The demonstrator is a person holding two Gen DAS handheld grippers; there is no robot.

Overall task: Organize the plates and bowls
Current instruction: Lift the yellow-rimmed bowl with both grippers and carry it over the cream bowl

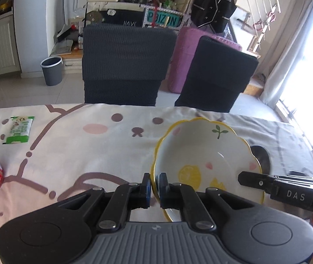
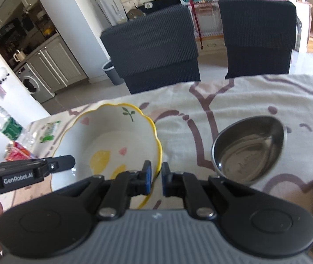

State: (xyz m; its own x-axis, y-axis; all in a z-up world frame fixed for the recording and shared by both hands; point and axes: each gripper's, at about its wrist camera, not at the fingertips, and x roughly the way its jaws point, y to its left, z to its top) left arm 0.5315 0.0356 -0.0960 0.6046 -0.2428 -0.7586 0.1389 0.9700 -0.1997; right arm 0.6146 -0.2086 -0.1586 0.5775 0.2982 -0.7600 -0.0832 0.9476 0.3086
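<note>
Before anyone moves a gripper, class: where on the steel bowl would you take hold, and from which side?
Pinch the thin rim of the steel bowl at its near edge, one pad inside and one outside, coming down from the near side. Its smooth, curved wall gives nothing else to hold. The right gripper, nearest it, is shut on the lemon bowl, as is the left gripper.

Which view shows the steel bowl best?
The right wrist view: the steel bowl sits whole and unobstructed on the tablecloth. The left wrist view shows only a dark sliver behind the lemon-print bowl.
</note>
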